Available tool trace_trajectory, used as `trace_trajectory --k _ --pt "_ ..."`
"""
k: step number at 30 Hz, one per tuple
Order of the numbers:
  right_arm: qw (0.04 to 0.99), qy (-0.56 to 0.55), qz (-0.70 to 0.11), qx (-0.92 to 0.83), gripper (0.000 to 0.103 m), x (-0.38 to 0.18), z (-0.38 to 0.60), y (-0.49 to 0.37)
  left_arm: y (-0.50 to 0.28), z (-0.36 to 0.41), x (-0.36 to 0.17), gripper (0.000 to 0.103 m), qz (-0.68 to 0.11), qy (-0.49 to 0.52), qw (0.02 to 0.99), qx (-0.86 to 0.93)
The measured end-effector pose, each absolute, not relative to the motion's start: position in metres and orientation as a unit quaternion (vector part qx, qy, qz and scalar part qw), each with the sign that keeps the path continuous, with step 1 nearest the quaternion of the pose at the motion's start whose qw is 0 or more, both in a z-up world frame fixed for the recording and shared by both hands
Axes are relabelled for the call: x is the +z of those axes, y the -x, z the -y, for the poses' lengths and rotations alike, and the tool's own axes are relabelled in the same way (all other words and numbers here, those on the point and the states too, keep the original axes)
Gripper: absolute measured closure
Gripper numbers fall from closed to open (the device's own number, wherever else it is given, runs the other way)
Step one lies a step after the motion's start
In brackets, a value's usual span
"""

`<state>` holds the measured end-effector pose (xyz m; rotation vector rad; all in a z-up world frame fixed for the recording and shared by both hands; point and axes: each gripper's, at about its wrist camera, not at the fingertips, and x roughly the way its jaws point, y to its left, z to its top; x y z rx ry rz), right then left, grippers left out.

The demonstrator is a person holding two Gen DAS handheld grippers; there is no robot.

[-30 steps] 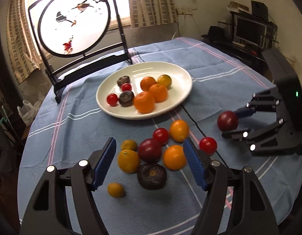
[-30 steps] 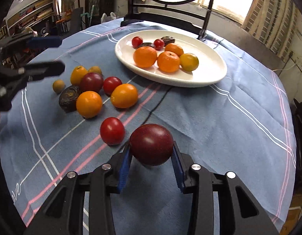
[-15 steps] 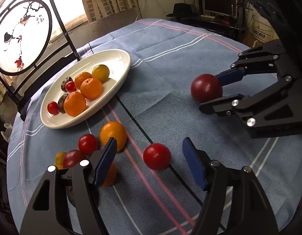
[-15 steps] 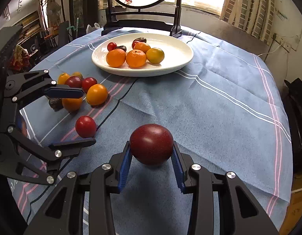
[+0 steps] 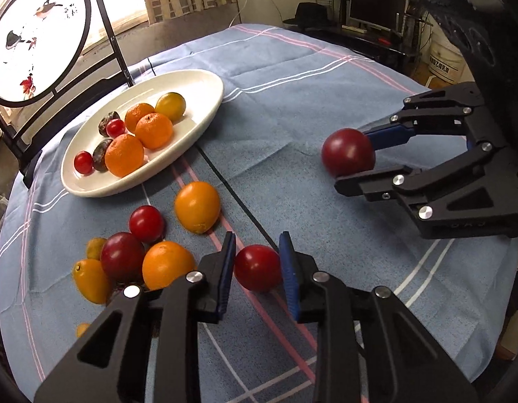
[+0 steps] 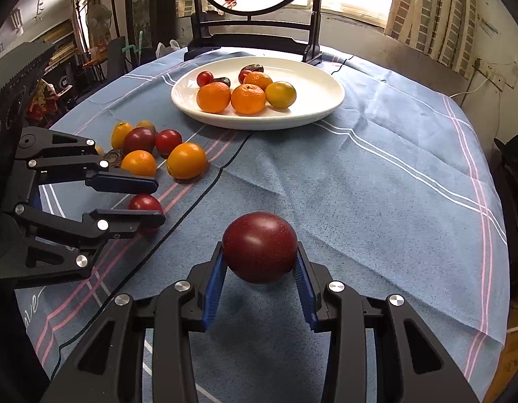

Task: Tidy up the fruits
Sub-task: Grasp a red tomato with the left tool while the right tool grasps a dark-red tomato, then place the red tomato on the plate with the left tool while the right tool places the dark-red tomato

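The left tool (image 5: 257, 263) has just been closing and now pinches a small red tomato (image 5: 257, 268) between its blue pads (image 5: 227, 268), down on the blue striped cloth (image 5: 292, 100) that covers the counter. In the right wrist view the same tool (image 6: 151, 199) comes in from the left with that tomato (image 6: 144, 203) showing between its two fingers.

The right tool (image 6: 260, 263) is clamped on a larger dark red fruit (image 6: 260, 247), one pad against each flank, and holds it clear of the cloth, with a shadow beneath it. From the left wrist view this tool (image 5: 359, 158) reaches in from the right with the dark red fruit (image 5: 348, 152) at its fingertips.

Just left of the left tool lies a loose cluster on the cloth: an orange fruit (image 5: 197, 206), a red tomato (image 5: 146, 223), a dark red plum-like fruit (image 5: 122, 256), another orange fruit (image 5: 167, 264), and a yellow-orange one (image 5: 89, 280) at the near-left edge. The pieces in the cluster touch or nearly touch.

Beyond them sits a white oval plate (image 5: 205, 84) bearing three orange fruits, a yellowish one, two small red tomatoes and two dark pieces. Behind the plate stands a round painted screen in a black frame (image 5: 40, 43), with curtained windows beyond.
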<state>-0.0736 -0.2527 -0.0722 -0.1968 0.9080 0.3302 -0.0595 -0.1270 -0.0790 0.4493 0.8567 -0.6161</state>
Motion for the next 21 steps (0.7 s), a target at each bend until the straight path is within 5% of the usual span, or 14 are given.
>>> trace_trajectory --k 10,21 --pt "0.881 0.095 -0.435 0.159 0.063 -0.072 0.245 0.081 0.065 0.128 -0.082 0.069 -0.409 -0.208 0.838 -0.297" --pt "0.893 0.088 -0.412 0.159 0.063 -0.054 0.242 0.085 0.067 0.105 -0.049 0.075 -0.367 -0.183 0.869 -0.277"
